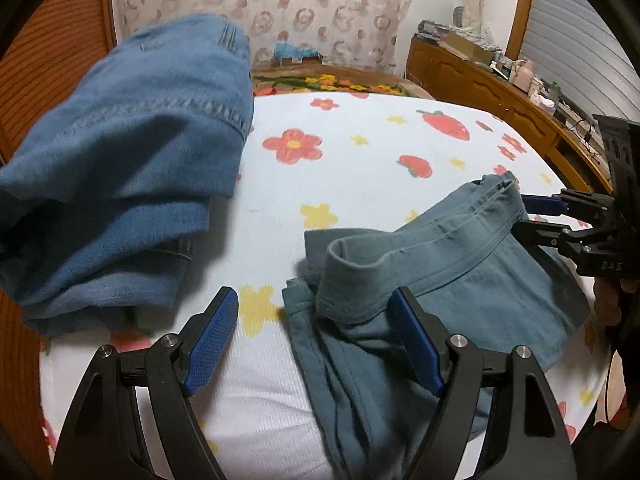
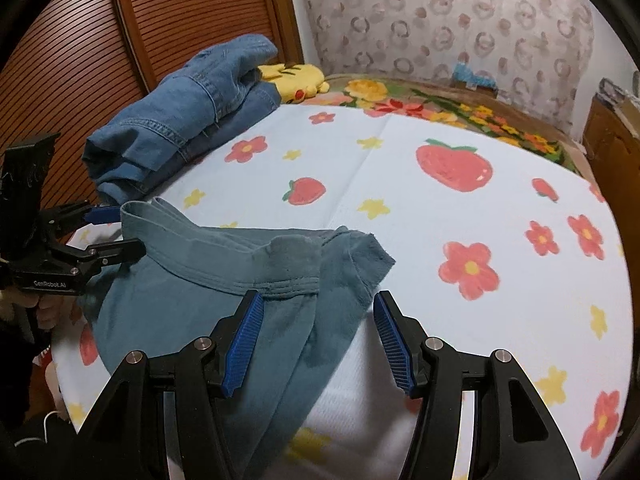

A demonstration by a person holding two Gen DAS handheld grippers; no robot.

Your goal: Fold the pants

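Teal pants between two open grippers on a flowered bed.

Nearest, the left gripper (image 1: 314, 312) and right gripper (image 2: 318, 312) both stand spread wide, holding nothing, each at one end of the pants' (image 2: 192, 304) waistband (image 1: 420, 240). The pants lie crumpled on the sheet (image 2: 400, 200). Farther back sits a pile of jeans (image 1: 132, 152), beside a yellow plush toy (image 2: 294, 78).

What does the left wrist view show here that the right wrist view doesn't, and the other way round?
Only the left wrist view shows the wooden sideboard with clutter on top. Only the right wrist view shows the yellow plush toy behind the folded jeans. Both show the teal pants lying crumpled on the flowered bedsheet, the jeans stack at the left, and both grippers open: the left gripper and right gripper, each at one end of the waistband.
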